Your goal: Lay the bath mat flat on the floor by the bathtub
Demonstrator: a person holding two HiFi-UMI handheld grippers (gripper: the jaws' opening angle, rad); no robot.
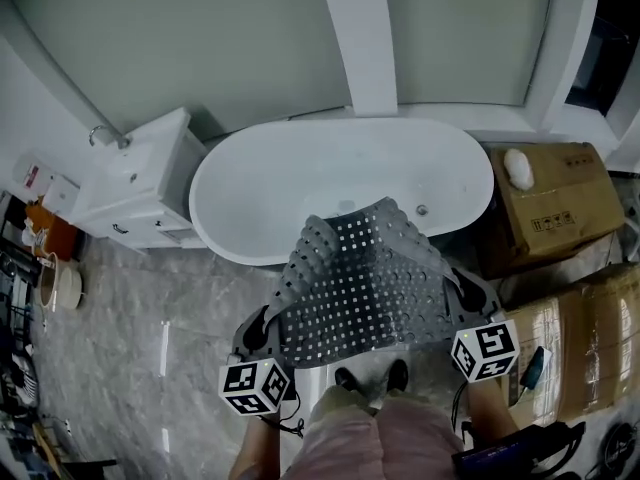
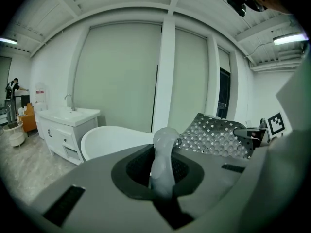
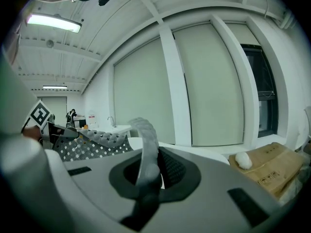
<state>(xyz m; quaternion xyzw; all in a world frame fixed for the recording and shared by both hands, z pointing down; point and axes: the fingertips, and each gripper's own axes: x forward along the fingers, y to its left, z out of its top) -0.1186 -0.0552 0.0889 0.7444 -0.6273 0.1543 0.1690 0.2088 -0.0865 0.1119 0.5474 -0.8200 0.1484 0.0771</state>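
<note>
At the near side of the bathtub [image 1: 250, 183], held aloft: bath mat [image 1: 365, 283], far edge over the tub, near corners clamped by left gripper [image 1: 262, 333] and right gripper [image 1: 478, 306]. Positioning step; next, probably lowering flat onto the floor [image 1: 150, 298].

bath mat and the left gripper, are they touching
Touching. In its own view the left gripper has its jaws clamped shut on a fold of the bath mat, which rises from between them.
</note>
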